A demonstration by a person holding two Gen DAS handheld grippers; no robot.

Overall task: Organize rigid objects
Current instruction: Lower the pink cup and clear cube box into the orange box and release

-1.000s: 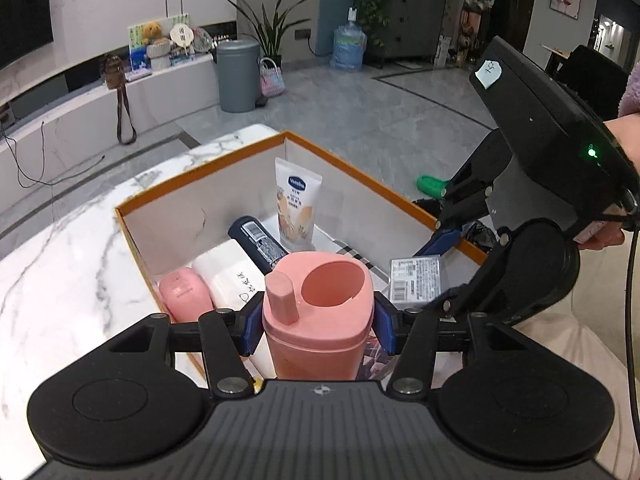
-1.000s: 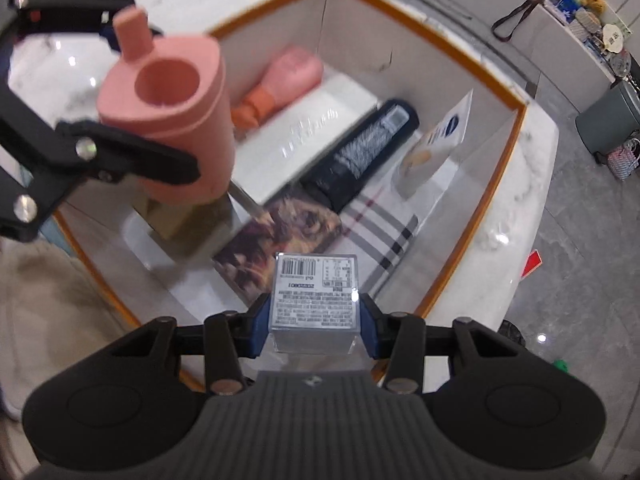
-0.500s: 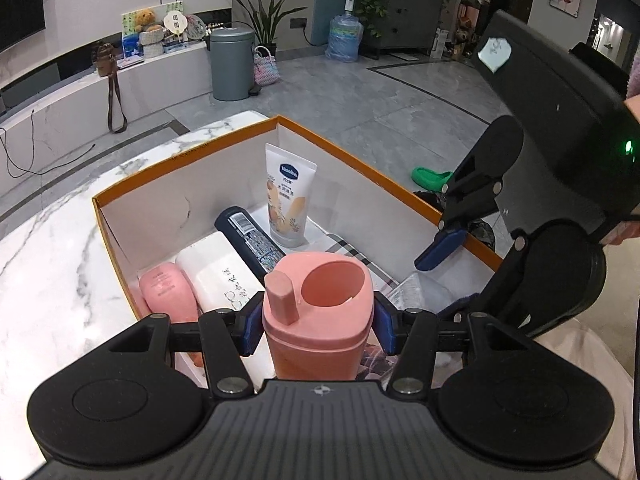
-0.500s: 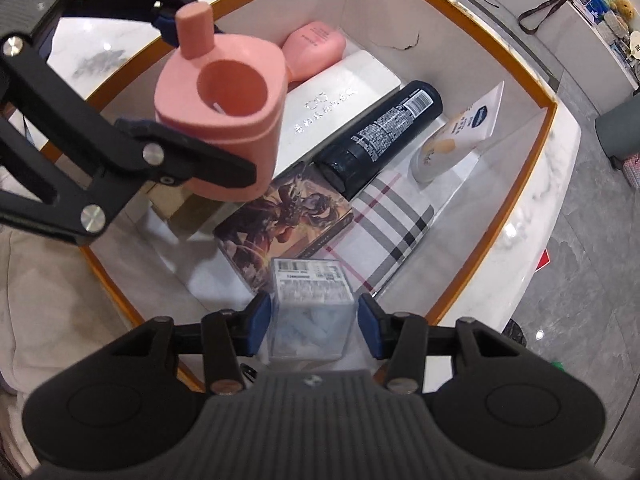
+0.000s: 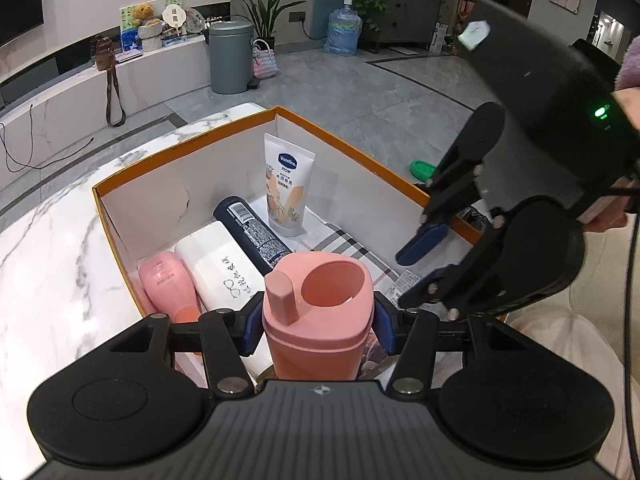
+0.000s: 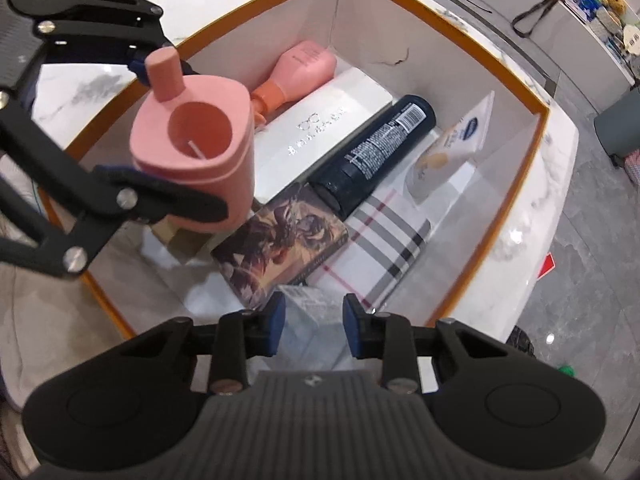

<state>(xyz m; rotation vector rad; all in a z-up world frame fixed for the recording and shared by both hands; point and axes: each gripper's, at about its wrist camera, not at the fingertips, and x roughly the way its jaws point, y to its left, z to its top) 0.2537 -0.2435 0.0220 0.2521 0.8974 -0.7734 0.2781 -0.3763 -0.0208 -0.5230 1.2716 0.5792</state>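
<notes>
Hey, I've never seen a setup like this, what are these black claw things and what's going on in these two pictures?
These are two handheld grippers, one in each of a person's hands, each with a fisheye camera looking along its jaws. One picture is from the left gripper, the other from the right gripper. The left one is shut on a pink cup, held above an orange-rimmed box on a marble table. In the box lie a pink bottle, a white case, a dark can, a Vaseline tube, a picture box and a plaid cloth. The right jaws stand open over a clear packet.
</notes>
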